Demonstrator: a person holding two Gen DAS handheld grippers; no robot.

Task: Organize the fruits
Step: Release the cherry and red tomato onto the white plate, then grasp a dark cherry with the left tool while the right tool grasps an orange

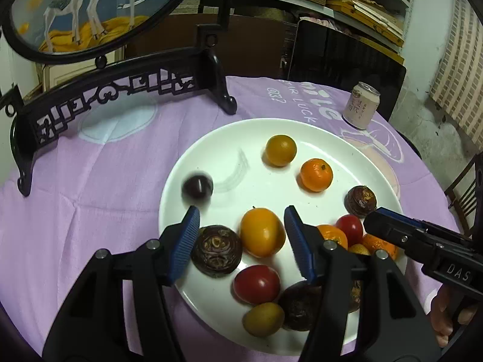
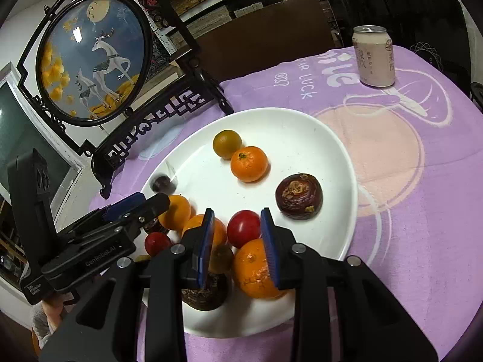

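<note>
Fruits point(image 1: 262, 232) crowd the white plate point(image 1: 332, 147); both grippers hover above, empty.

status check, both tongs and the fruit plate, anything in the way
Left tongs open, empty, over the white plate. Right tongs open, nothing gripped. Small dark fruit blurred near the plate's rim. Can stands clear.

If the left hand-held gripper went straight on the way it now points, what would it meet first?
Most likely the yellow-orange fruit lying between the open fingers of the left hand-held gripper on the white plate, though depth is hard to judge here.
</note>
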